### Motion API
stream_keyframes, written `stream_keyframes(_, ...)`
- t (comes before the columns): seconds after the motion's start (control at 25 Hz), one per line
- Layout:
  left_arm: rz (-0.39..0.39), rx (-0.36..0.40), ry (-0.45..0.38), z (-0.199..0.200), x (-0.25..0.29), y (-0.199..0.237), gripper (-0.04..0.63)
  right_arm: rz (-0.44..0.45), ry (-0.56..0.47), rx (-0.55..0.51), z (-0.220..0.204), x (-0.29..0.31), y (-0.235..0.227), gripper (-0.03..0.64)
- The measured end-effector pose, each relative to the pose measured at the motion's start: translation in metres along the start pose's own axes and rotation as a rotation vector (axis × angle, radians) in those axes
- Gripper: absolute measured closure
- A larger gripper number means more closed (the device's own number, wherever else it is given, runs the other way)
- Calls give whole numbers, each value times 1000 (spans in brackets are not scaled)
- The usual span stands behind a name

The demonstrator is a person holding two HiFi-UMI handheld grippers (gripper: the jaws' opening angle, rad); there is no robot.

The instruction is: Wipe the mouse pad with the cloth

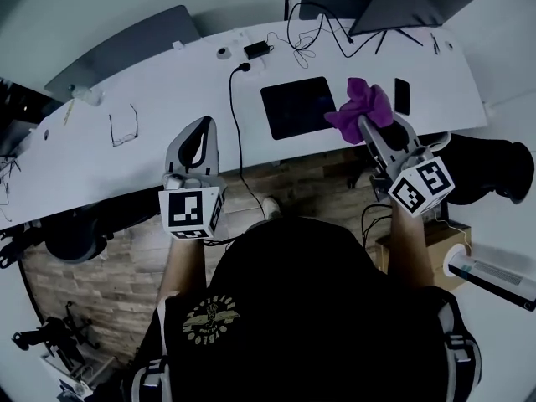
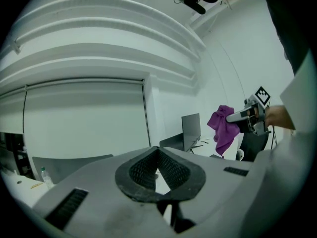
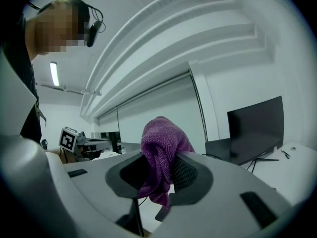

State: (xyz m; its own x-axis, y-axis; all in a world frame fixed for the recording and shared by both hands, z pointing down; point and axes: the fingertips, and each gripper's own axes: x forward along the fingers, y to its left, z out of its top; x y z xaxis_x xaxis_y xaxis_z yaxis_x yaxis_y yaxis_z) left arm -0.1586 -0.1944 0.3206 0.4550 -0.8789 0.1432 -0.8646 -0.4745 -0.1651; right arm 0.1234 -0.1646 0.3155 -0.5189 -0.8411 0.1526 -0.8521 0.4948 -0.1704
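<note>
1. The person's black shirt (image 1: 293, 308) fills the head view at 6 o'clock, with both forearms reaching forward from it.
2. The left gripper (image 1: 201, 132) is at 10 o'clock from the shirt, over the desk's near edge. In the left gripper view (image 2: 158, 167) its jaws are clenched tip to tip with nothing between them.
3. The right gripper (image 1: 368, 128) is at 2 o'clock. In the right gripper view (image 3: 161, 175) its jaws are grasping the purple cloth (image 3: 161, 143), which bunches above them and droops below.
4. In the head view the cloth (image 1: 362, 107) overlaps the 3 o'clock edge of the dark mouse pad (image 1: 293, 107). In the left gripper view it (image 2: 223, 128) hangs free from the jaws.
5. The mouse pad lies flat on the white desk (image 1: 167, 99). A black cable (image 1: 237, 124) runs down at its 9 o'clock side, and a dark phone (image 1: 402, 95) lies at 3 o'clock, just beyond the cloth.
6. A pair of glasses (image 1: 124, 126) lies at the desk's 9 o'clock end.
7. An open laptop (image 1: 419, 2) stands at the far edge, at 1 o'clock.
</note>
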Motion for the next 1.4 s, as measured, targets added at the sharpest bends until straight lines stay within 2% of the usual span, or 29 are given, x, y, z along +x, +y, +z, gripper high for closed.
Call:
stream_keyframes(0.32,-15,-11,6,-12,24,44,593,30,4,-28,15,64,19,506)
stream_keyframes(0.64,-56,-27,46,-27,52,34,592,101,73,-14,-1,106,17,506)
stream_keyframes(0.84,13,-45,89,-41,67,51,594,179,122,40,-33,139,1,506)
stream_keyframes(0.96,39,-42,80,-37,80,55,592,220,163,49,-45,158,-6,506)
stream_keyframes(1.2,109,-49,113,-47,107,72,592,294,217,75,-74,200,-25,505)
stream_keyframes(1.4,128,-80,87,-54,124,71,593,339,292,96,-108,228,-32,506)
